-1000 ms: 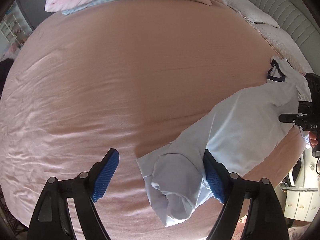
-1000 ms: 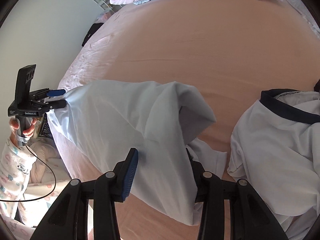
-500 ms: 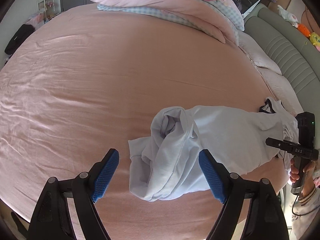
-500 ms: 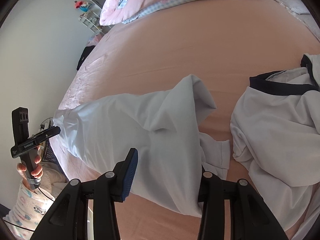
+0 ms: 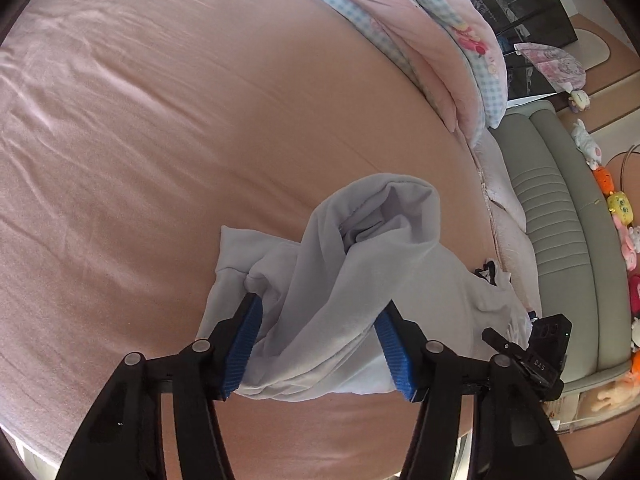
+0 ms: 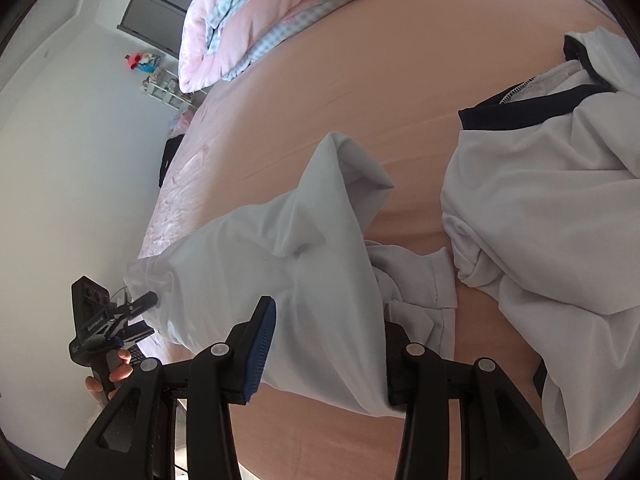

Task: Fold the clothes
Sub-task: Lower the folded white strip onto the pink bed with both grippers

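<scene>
A white shirt (image 5: 360, 280) with a navy collar (image 6: 520, 108) lies bunched on the pink bed sheet (image 5: 160, 140). My left gripper (image 5: 318, 304) straddles the rolled-up end of the shirt. Its jaws are closing, with the cloth between them, and most of both blue pads still shows. In the right wrist view that gripper (image 6: 132, 312) sits at the shirt's (image 6: 280, 260) left end, with a hand (image 6: 116, 368) on its handle. My right gripper (image 6: 328, 312) has a thick fold of the shirt between its jaws, and the cloth hides its right finger. It shows in the left wrist view at the shirt's far end (image 5: 520, 344).
A pink and blue-checked duvet (image 5: 420, 40) is heaped at the far side of the bed. A grey padded headboard (image 5: 560, 220) with plush toys (image 5: 616, 200) runs along the right. In the right wrist view a white wall (image 6: 80, 140) borders the bed's left edge.
The shirt, stretched up between both grippers a second ago, has sunk into a bunch on the sheet. My left gripper rolled, came down over the bunch, and its jaws narrowed. The right gripper kept its hold.
</scene>
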### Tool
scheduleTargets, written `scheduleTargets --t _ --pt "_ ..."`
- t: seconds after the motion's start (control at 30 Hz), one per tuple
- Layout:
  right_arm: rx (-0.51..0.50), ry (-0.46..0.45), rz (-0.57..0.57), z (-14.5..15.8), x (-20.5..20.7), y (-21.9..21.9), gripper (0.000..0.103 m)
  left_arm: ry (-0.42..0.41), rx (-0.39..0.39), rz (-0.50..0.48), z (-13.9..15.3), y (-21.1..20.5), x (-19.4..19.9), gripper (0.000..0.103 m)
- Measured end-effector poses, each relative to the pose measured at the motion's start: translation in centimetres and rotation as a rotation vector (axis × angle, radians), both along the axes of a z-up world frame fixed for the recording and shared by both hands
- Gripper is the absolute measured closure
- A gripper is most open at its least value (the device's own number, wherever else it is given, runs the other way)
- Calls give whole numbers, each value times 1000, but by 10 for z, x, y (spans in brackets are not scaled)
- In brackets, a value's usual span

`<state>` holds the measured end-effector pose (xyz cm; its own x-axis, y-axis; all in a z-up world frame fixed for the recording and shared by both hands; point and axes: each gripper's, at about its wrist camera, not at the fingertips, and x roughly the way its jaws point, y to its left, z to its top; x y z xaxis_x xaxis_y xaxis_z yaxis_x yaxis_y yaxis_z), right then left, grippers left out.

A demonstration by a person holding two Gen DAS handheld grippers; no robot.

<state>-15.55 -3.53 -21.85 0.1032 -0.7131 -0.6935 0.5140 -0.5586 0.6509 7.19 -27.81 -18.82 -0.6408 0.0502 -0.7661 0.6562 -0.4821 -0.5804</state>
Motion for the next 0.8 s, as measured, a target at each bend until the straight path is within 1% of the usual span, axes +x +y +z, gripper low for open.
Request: scheduleTargets --t 0.1,0.17,0.27,0.33,0.37,0.43,0.47,0.6,0.7,0.8 --pt "12 -1 -13 1 2 -1 60 37 31 34 -6 1 5 53" --pt "33 2 -20 1 3 -3 61 38 23 55 -8 2 6 56" --pt "66 15 -36 0 3 -5 76 7 6 68 -10 1 3 63" --pt "64 6 -49 -1 1 -3 79 2 9 84 -10 -1 5 65" --pt "55 -4 -64 -2 0 0 85 3 9 97 -9 -3 8 66" --pt "35 -26 -88 -5 -3 6 89 -1 2 124 -8 -5 15 67" --pt "34 -21 -89 -6 -3 7 92 2 2 134 -9 -5 19 66" --pt "41 15 -85 -15 -1 9 94 4 15 165 -17 -6 30 66" --pt "23 -17 -112 -20 -3 10 96 -37 -4 194 -22 -9 31 66" --pt "38 25 -92 -20 -2 7 97 -39 6 251 -26 -15 43 66"
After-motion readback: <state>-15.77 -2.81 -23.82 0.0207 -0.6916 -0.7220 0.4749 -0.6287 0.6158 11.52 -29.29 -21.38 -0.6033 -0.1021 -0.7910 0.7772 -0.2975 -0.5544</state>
